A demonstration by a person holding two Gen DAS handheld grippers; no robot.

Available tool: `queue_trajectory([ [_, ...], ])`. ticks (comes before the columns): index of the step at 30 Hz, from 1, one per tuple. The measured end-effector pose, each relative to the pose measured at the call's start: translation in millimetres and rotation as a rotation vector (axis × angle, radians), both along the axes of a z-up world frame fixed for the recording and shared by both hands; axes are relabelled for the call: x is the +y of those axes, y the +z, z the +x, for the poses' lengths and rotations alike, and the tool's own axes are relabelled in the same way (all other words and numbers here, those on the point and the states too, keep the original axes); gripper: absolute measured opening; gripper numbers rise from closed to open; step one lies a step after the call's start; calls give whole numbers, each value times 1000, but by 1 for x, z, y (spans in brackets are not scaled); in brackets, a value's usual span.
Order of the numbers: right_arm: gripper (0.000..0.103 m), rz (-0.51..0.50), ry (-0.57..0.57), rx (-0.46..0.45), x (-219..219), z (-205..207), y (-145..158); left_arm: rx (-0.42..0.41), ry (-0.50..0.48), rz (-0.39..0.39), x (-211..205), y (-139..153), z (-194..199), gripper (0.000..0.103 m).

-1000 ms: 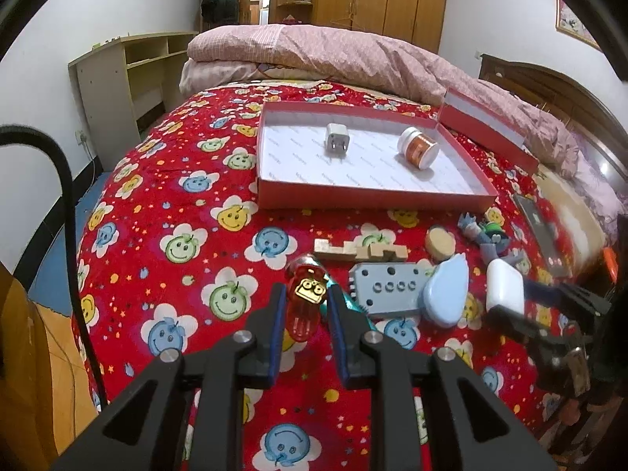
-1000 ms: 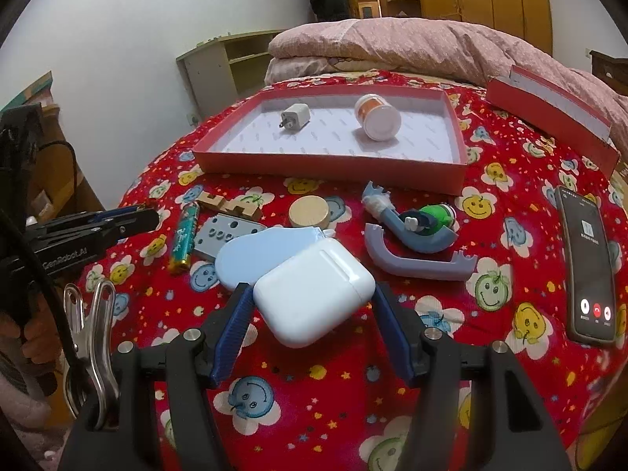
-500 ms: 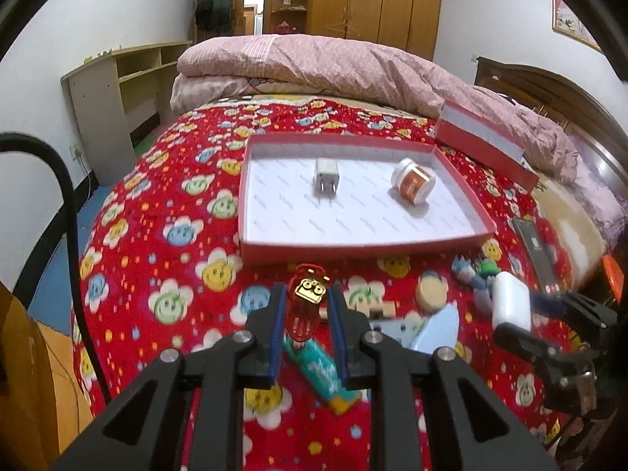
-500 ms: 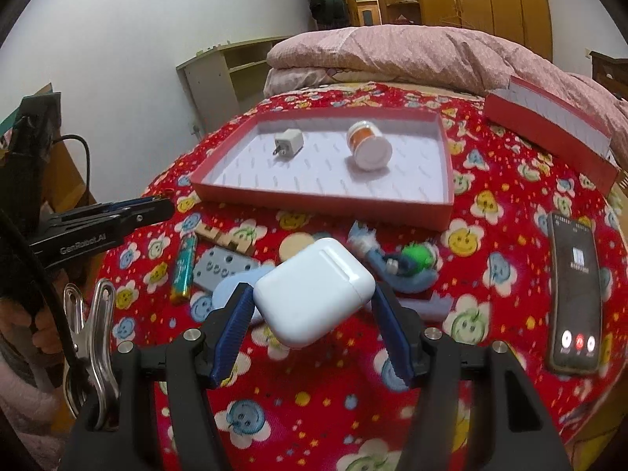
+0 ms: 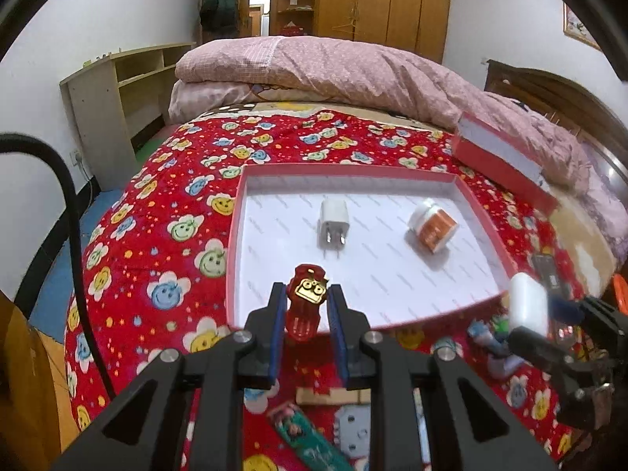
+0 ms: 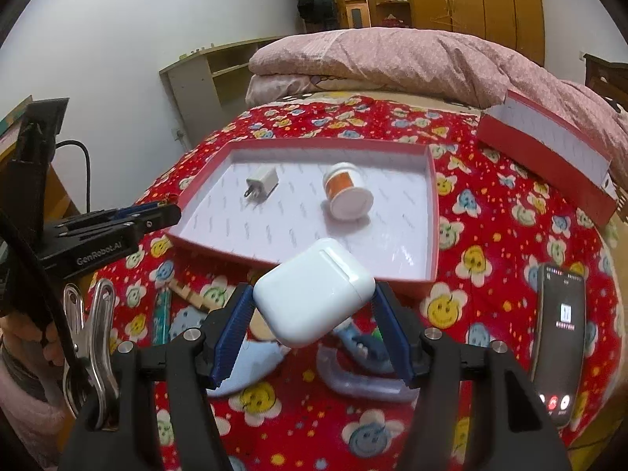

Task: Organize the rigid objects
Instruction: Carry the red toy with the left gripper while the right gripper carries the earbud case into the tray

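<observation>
Left jaws tight on red lighter [image 5: 307,306], right on white case [image 6: 314,301]; phone [image 6: 560,343] right-view only

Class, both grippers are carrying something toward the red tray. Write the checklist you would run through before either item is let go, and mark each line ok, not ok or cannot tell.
1. Left gripper clamped on the red lighter: ok.
2. Right gripper clamped on the white earbud case: ok.
3. Free floor in the red tray beside the white charger and the orange-labelled jar: ok.
4. Lighter past the tray's near wall: ok, its tip shows over the white floor.
5. Earbud case past the near wall: cannot tell, it overlaps that wall.
6. Grippers apart from each other: ok.
</observation>
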State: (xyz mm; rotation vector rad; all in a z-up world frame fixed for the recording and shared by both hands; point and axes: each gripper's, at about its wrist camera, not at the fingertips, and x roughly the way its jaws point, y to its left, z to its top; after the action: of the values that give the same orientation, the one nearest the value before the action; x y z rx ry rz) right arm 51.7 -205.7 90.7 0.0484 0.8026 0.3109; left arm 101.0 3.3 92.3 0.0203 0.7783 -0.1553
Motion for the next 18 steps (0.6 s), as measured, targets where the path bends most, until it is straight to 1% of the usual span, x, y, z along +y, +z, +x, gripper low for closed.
queue_trajectory([
  [4, 63, -3, -16, 19, -2, 15, 0, 19, 9, 13, -3, -7, 18, 22],
  [8, 63, 11, -25, 59, -6, 34, -4, 45, 13, 20, -8, -17, 35, 22],
  [14, 63, -3, -41, 87, -7, 57, -8, 89, 27, 7, -8, -30, 53, 22],
  [18, 63, -15, -59, 104, -9, 69, -14, 111, 41, 2, -6, -36, 59, 22],
])
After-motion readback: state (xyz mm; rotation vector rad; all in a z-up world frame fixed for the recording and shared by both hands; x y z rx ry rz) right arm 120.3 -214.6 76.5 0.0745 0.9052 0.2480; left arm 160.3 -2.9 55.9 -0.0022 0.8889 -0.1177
